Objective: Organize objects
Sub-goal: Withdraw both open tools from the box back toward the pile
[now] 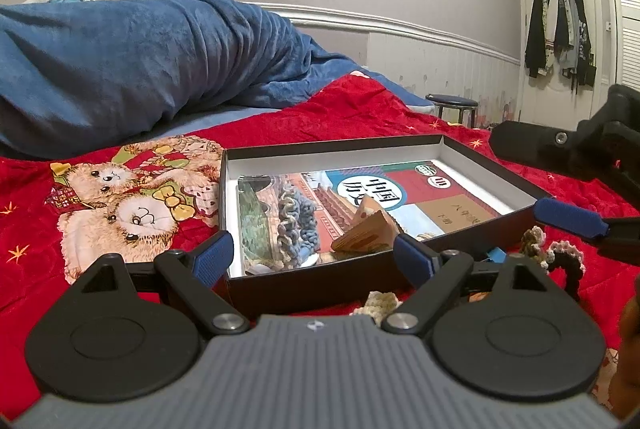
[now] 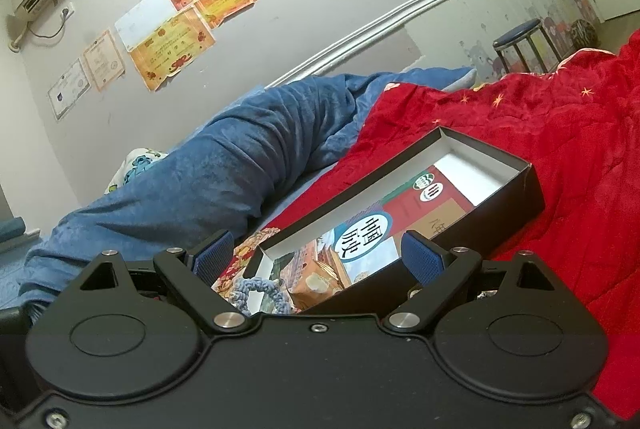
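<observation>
- Far left, left wrist view: I see a rolled blue blanket lying across the back of the bed, against the grey wall.
- Below it, a red bedspread covers the bed; its teddy-bear print sits just left of the box.
- Left tongs: I have them spread wide, blue pads well apart, gripping nothing. They hover at the near wall of the box, one pad on either side of its near left corner region.
- Centre: the black box, white inside, rests open-topped on the bedspread. Inside lies a history textbook flat on the bottom; on the book lie a blue-grey crocheted piece and a folded tan paper item.
- Right of the box: more crocheted pieces lie on the bedspread, just beside its near right corner.
- Right tongs: in the right wrist view they too stand wide apart and empty, poised over the box's near end. In the left wrist view one blue pad reaches in from the right edge.
- Far right: a round stool and hanging clothes on a door.
</observation>
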The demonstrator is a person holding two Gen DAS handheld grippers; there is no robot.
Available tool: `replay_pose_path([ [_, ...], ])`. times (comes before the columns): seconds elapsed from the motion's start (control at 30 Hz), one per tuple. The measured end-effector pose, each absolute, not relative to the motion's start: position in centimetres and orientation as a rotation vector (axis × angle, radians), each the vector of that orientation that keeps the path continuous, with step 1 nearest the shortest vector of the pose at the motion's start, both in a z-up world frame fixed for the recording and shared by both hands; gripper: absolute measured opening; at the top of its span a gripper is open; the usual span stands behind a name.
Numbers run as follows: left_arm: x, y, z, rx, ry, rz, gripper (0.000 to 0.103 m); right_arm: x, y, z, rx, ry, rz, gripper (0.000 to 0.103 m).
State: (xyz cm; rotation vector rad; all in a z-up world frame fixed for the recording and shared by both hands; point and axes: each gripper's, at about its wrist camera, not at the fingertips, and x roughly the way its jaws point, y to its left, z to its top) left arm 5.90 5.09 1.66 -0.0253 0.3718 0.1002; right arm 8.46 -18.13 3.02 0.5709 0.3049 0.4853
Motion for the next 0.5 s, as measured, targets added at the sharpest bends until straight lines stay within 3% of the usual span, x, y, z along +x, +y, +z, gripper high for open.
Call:
replay_pose_path([
  [0.5, 4.8, 4.4, 1.9, -0.002, 0.303, 0.114, 0.094, 9.3, -18.1, 2.3, 0.574, 0.308, 0.485, 0.091],
])
